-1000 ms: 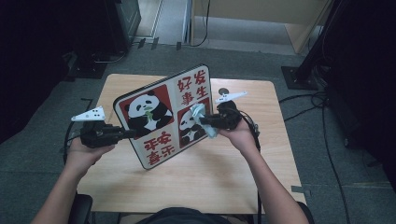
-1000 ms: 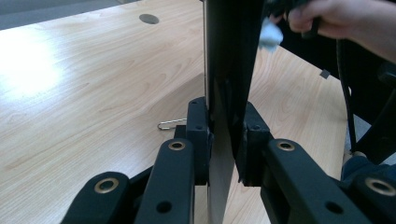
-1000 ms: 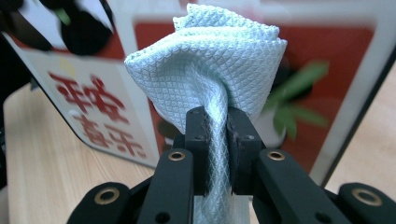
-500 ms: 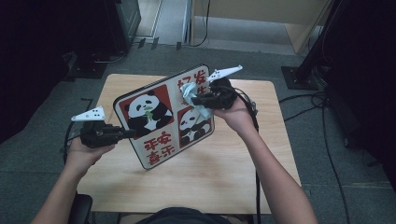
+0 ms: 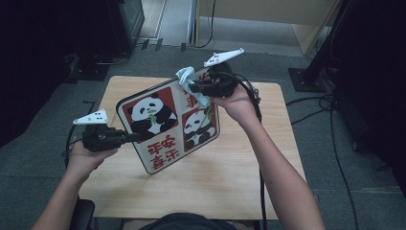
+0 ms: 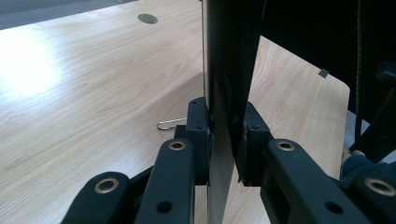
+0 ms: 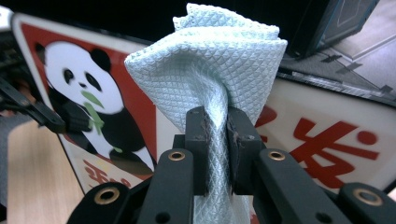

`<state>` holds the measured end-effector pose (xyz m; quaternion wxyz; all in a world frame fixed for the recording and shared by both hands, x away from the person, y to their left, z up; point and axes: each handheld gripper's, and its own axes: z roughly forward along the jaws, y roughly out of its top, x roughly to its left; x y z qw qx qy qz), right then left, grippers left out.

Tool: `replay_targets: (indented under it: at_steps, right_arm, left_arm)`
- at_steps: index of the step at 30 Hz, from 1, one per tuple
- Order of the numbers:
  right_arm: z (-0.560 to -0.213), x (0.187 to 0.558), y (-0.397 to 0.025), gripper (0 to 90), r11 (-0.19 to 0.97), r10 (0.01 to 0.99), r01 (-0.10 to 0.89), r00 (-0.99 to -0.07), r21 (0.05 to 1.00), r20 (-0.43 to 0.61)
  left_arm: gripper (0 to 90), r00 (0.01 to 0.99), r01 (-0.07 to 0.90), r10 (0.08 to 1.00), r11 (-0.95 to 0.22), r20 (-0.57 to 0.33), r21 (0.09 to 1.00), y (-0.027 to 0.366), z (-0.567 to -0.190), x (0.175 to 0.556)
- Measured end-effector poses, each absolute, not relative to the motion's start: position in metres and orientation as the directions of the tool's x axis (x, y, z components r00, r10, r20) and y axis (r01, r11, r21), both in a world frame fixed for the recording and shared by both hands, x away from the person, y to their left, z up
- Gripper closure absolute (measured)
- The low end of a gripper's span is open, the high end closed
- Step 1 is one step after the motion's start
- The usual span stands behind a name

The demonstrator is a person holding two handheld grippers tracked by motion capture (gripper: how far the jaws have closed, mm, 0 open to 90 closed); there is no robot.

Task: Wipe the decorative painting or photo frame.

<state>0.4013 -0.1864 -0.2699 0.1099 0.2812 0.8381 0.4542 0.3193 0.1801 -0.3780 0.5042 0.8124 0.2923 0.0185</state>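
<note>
We've got loads of bare table (image 5: 206,187) in front of the board (image 5: 165,127), so a hand could pass there easily. The board itself is the big blocker, tilted up across the middle between both hands. A small clip (image 6: 170,124) lies on the wood behind it. The far right corner is open too.

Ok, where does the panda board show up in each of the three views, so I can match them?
High view: panda board at centre, tilted above the table.
Left gripper view: its thin edge rises at centre, clamped in the left gripper.
Right gripper view: its printed face spans the background behind the cloth.
Shared landmark: the left gripper's grip on the board's edge.
</note>
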Motion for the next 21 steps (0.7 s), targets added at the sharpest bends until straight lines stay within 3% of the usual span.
replay_targets:
  at_steps: [21]
  right_arm:
    - [-0.301,0.4,-0.184,81.1,0.416,0.563,0.399,-0.819,0.817,0.113]
  left_arm:
    - [78.6,0.828,0.457,0.494,-0.32,-0.265,0.83,0.18,-0.378,0.319]
